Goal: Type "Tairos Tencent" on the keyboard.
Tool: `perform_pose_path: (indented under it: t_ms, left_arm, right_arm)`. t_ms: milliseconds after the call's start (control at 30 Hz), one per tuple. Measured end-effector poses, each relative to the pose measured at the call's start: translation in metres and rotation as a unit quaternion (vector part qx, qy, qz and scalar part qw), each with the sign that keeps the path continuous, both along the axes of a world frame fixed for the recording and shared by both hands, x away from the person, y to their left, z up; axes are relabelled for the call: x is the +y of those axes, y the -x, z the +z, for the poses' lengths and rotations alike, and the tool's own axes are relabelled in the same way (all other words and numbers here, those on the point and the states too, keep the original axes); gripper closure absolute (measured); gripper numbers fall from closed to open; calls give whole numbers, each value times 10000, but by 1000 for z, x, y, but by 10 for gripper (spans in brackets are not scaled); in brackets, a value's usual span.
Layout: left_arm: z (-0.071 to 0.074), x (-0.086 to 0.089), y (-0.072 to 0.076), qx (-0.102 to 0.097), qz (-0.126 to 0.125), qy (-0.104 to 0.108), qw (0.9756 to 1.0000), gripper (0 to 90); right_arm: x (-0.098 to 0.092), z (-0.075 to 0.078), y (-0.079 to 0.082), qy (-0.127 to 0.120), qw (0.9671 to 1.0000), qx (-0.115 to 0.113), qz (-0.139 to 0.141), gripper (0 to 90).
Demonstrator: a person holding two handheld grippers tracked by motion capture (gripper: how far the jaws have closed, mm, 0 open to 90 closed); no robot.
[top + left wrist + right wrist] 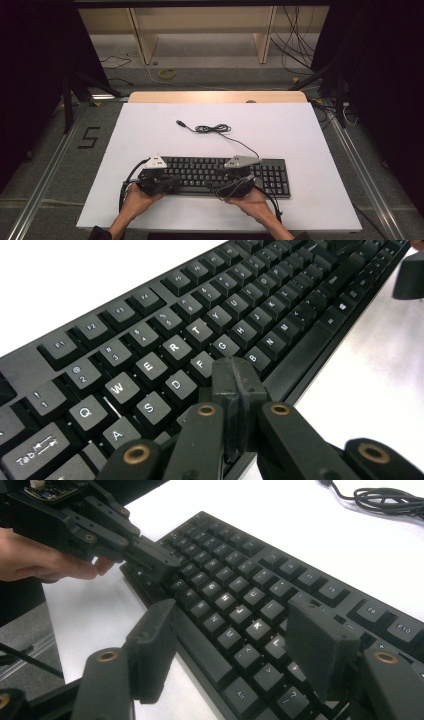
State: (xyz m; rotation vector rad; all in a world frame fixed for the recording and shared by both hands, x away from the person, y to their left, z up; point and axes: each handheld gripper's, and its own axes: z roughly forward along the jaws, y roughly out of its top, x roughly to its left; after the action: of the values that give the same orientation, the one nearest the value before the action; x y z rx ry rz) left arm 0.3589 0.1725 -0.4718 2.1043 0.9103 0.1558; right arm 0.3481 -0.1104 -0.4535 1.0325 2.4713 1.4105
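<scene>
The keyboard [220,175] lies near the counter's [150,130] front edge. The clenched left gripper [235,377] presses among its left-hand keys while the right gripper [235,645] hovers released over the middle. Typing seems underway; next, the right gripper probably needs to clench before pressing a key.

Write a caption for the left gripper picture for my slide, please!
Left gripper with fingers shut together, tips poised over a black keyboard near the F and G keys.

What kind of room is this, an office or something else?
Probably a lab or test setup, not an office: a lone keyboard on a white table, dark curtains around it, loose cables on the floor behind.
</scene>
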Motion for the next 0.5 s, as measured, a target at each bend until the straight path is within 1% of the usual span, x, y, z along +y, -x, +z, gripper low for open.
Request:
perform_pose_path:
  t_ms: [67,400,500]
  left_arm:
    - [-1,-1,-1,49,-5,-34,10000,894]
    - [-5,-3,-4,112,42,-136,9998,894]
    - [-6,-2,-4,126,31,-135,9998,894]
  right_arm:
    - [0,0,0,-3,10000,-7,1,381]
    - [-1,-1,3,-4,10000,-9,22,376]
    - [-2,-1,4,0,10000,-7,27,375]
